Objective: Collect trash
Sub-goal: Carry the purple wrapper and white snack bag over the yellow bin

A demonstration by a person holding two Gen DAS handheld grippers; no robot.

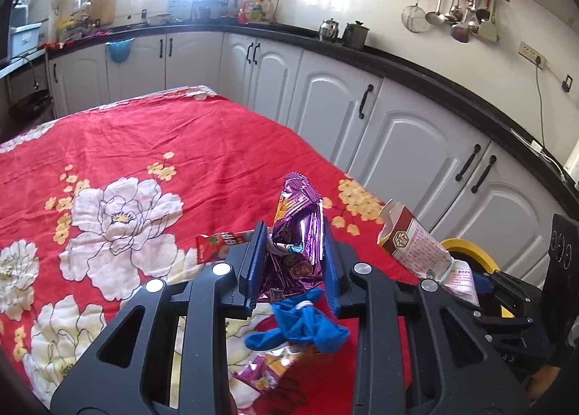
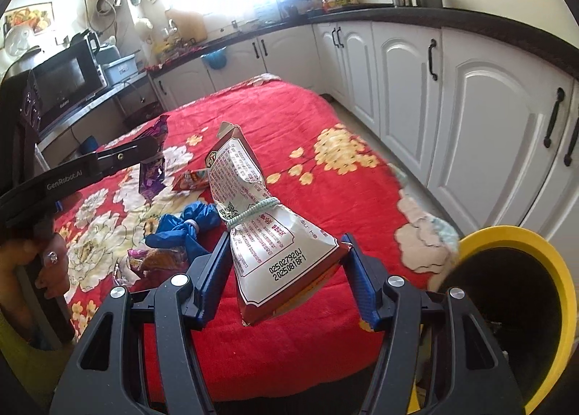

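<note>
Above a red floral tablecloth (image 1: 202, 147), the left gripper (image 1: 291, 259) pinches a purple foil wrapper (image 1: 296, 234) while the right gripper (image 2: 286, 270) clamps a tied white-and-red snack bag (image 2: 260, 226) beside a yellow-rimmed bin (image 2: 542, 255).

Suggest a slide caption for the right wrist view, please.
Right gripper holds a tied snack bag above the red floral tablecloth, beside a yellow-rimmed bin.
</note>
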